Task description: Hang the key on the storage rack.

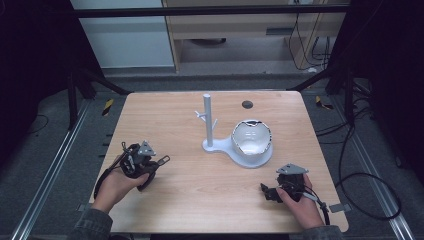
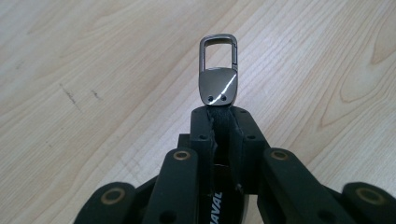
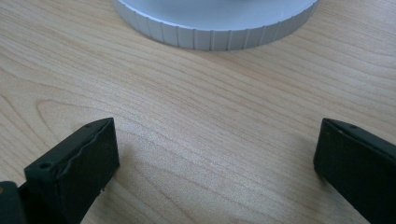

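A grey metal snap clip [image 2: 218, 70] on a black strap sticks out past my left gripper [image 2: 222, 119], whose jaws are shut on the strap. From above, the clip [image 1: 164, 160] and left gripper [image 1: 154, 163] hover low over the table's left side. A white stand [image 1: 207, 120] with short pegs rises from a white base that holds a shiny bowl [image 1: 251, 137]. My right gripper [image 1: 265, 192] sits near the front right, open, jaws wide with bare wood between them [image 3: 215, 149]. The base's ribbed rim [image 3: 210, 35] lies just ahead of it.
The wooden table [image 1: 200, 200] has a black round grommet [image 1: 247, 104] near its far edge. Dark frame struts and cables [image 1: 370, 190] run along the floor at the right. A person's hands hold both grippers from the near edge.
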Demonstrator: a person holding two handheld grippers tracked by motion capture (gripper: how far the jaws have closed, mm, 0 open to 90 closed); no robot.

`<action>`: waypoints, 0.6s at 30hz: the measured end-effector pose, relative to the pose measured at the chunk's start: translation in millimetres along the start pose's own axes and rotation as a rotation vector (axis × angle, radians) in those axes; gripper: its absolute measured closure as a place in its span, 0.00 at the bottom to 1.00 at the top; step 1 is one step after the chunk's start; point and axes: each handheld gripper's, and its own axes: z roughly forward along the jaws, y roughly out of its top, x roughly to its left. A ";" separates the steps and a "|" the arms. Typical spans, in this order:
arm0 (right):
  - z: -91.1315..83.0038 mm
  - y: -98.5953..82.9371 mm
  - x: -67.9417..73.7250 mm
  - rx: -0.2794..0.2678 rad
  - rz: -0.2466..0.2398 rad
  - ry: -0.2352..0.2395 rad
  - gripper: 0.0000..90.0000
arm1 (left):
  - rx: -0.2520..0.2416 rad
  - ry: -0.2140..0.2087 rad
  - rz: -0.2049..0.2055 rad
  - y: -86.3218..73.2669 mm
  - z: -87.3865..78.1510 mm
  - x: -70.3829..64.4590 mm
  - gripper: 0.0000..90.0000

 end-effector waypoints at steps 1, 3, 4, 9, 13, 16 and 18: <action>0.1 0.0 0.0 -0.001 0.000 0.001 0.00 | -0.007 0.001 -0.005 -0.4 -2.3 -0.4 0.89; 0.1 0.0 0.0 -0.001 0.000 0.001 0.00 | -0.030 0.008 -0.008 -1.6 -10.4 -3.9 0.89; 0.1 0.0 0.0 -0.001 0.000 0.001 0.00 | -0.030 0.008 -0.008 -1.6 -10.4 -3.9 0.89; 0.0 0.0 -0.2 -0.001 -0.003 0.000 0.00 | -0.075 0.016 -0.014 -3.1 -23.1 -8.7 0.89; 0.1 0.0 -0.4 -0.002 -0.005 0.000 0.00 | -0.131 -0.008 -0.021 -0.6 -33.2 -13.9 0.89; 0.1 -0.1 0.0 -0.001 0.001 0.001 0.00 | -0.173 -0.019 -0.026 4.5 -37.0 -18.1 0.89; 0.1 0.0 -0.3 -0.002 -0.004 0.000 0.00 | -0.183 -0.017 -0.027 6.7 -37.7 -19.5 0.89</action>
